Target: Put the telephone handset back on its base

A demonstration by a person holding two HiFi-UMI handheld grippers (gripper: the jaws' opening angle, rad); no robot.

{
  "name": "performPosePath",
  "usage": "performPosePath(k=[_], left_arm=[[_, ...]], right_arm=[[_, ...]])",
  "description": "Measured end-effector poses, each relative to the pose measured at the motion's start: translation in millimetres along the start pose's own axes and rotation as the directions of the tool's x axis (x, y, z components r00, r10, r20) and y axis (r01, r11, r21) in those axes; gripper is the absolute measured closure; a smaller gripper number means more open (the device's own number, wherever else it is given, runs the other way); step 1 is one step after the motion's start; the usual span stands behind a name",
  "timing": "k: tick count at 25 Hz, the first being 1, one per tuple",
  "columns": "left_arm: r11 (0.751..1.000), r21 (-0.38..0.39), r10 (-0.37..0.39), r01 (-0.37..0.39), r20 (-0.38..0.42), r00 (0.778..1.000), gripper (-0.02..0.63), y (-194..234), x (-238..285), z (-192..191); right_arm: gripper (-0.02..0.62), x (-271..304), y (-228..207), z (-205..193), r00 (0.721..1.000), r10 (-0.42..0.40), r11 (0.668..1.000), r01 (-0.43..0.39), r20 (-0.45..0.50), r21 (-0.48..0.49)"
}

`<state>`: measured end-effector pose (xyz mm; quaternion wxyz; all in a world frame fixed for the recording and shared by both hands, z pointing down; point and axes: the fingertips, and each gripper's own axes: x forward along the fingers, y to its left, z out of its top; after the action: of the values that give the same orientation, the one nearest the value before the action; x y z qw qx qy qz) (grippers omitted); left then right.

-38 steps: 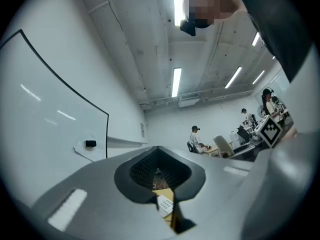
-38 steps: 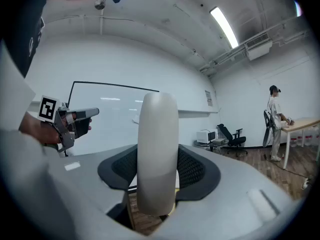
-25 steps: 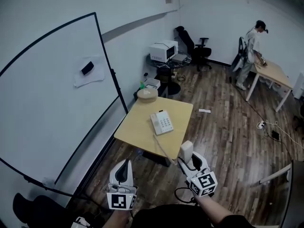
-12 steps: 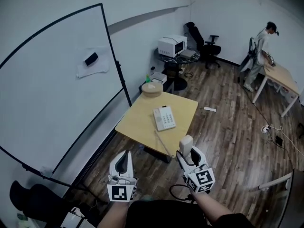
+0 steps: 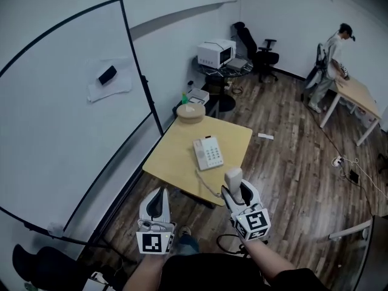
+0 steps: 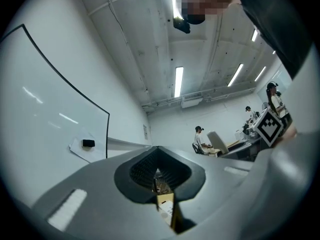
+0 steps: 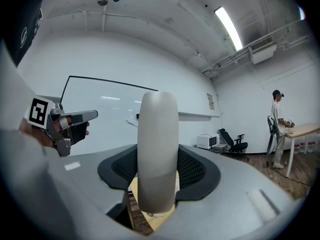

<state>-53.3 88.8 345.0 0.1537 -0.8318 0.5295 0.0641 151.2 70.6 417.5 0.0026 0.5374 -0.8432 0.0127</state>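
Note:
The white telephone base (image 5: 208, 153) with its keypad lies on the light wooden table (image 5: 176, 162). A coiled cord (image 5: 208, 185) runs from it over the table's near edge to the white handset (image 5: 233, 179). My right gripper (image 5: 237, 193) is shut on the handset and holds it upright just short of that edge. In the right gripper view the handset (image 7: 158, 149) stands between the jaws. My left gripper (image 5: 159, 199) hangs left of it, off the table's near corner, jaws together with nothing in them (image 6: 159, 178).
A large whiteboard (image 5: 73, 120) on a stand runs along the left. A round flat box (image 5: 189, 112) sits at the table's far corner. Behind are a small table with a microwave-like box (image 5: 216, 52), an office chair (image 5: 262, 56), and a person (image 5: 332, 50) at another table (image 5: 359, 94).
Both grippers have moved forward towards the table's near edge. The handset stays in the right gripper. The left jaws remain together.

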Motion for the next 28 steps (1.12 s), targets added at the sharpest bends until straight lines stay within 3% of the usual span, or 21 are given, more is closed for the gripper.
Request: performPosePath(k=[16,28], left_arm=[[0.988,-0.091,-0.126,0.127,0.012,0.992,0.606,121.8,163.4,-90.9],[0.974,-0.133,-0.179,0.181,0.023,0.983,0.606,169.6,219.3,-121.5]], right_arm=[[0.371,177.5,-23.6,-4.6,0.991,-0.116,0.993,0.114,-0.069,-0.040],[0.371,247.7,-23.9,-9.7,0.980,-0.165,0.985,0.159,-0.114,-0.059]])
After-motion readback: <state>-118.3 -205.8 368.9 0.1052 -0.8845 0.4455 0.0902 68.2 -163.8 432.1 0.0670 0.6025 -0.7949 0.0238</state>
